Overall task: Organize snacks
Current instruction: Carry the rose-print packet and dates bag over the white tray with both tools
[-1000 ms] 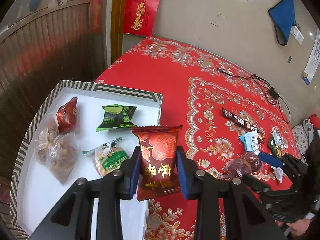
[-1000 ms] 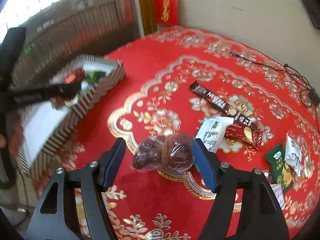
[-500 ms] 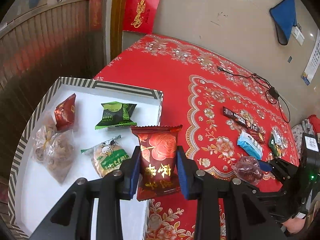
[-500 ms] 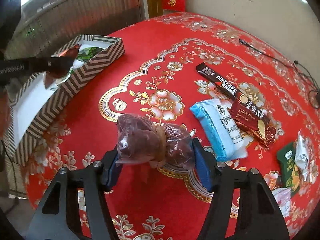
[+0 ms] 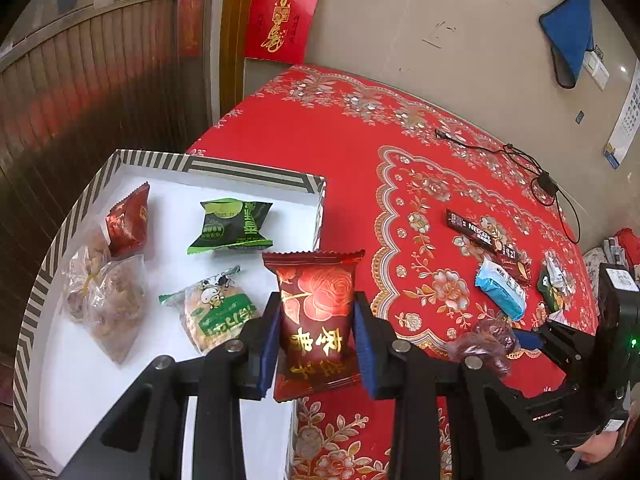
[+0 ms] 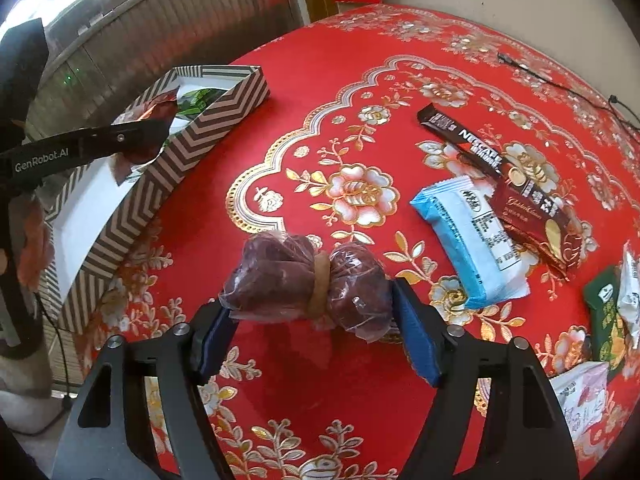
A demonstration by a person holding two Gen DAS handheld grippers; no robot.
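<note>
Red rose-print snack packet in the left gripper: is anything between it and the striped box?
Nothing visible blocks it. The red rose-print snack packet hangs at the striped box's near wall, and bare white floor lies beside the green-labelled cracker pack.

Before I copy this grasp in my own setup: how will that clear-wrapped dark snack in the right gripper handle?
The clear-wrapped dark snack looks lumpy and soft, cinched at its middle, so it may sag or twist. Its glossy film could slip on the right gripper pads. It is held by its ends, above the cloth, and looks light.
</note>
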